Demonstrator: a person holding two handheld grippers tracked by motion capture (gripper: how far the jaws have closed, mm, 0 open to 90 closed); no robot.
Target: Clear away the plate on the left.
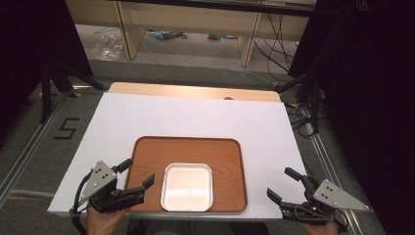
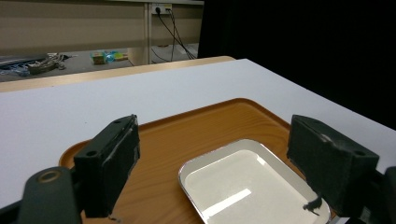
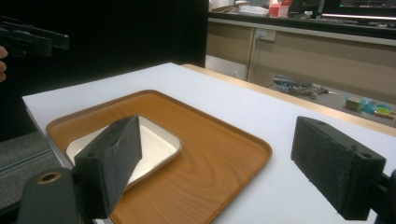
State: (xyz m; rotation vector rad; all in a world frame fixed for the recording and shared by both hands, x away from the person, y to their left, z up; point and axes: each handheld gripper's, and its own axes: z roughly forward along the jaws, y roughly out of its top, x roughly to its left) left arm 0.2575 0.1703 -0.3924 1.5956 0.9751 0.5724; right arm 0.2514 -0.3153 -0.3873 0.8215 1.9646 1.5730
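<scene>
From the high view, a wooden tray (image 1: 225,152) lay on the white table (image 1: 147,117), a metal dish (image 1: 187,186) at its near edge. The left gripper (image 1: 139,174) and right gripper (image 1: 284,183) flanked it — jaws wide, empty. Both gripper views agreed.

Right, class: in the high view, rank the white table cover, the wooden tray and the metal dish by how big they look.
1. White table cover
2. Wooden tray, lying on the cover
3. Metal dish, sitting inside the tray
</scene>
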